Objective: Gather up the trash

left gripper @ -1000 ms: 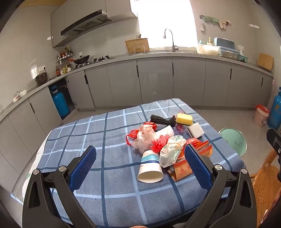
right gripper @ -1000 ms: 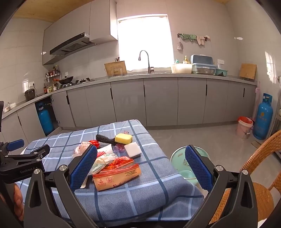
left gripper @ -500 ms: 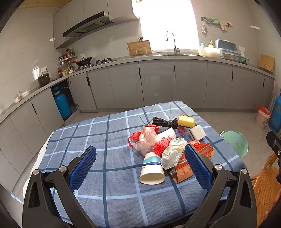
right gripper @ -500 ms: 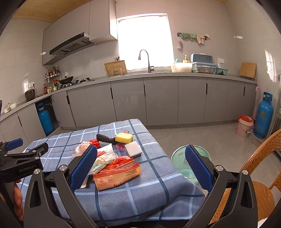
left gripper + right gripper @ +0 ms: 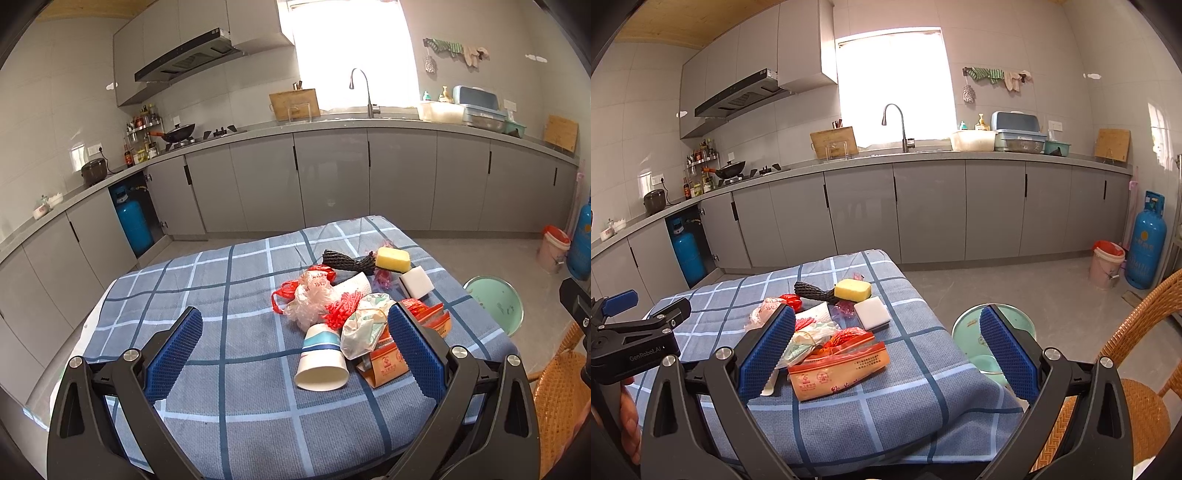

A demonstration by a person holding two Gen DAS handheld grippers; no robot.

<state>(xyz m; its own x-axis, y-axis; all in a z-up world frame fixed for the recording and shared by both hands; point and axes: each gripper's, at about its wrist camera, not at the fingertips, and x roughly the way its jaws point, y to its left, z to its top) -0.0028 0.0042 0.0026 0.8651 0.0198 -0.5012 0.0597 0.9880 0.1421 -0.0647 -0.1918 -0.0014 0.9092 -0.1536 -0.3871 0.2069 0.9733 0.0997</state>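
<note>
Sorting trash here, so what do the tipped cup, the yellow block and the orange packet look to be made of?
Tipped cup: likely paper, matte white with a blue band. Yellow block: probably foam sponge, dull with soft rounded edges. Orange packet: thin plastic film, glossy and wrinkled.

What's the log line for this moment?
phase: approach | left gripper: open, empty | right gripper: open, empty | trash pile: on table, untouched | bin: on floor beside table
</note>
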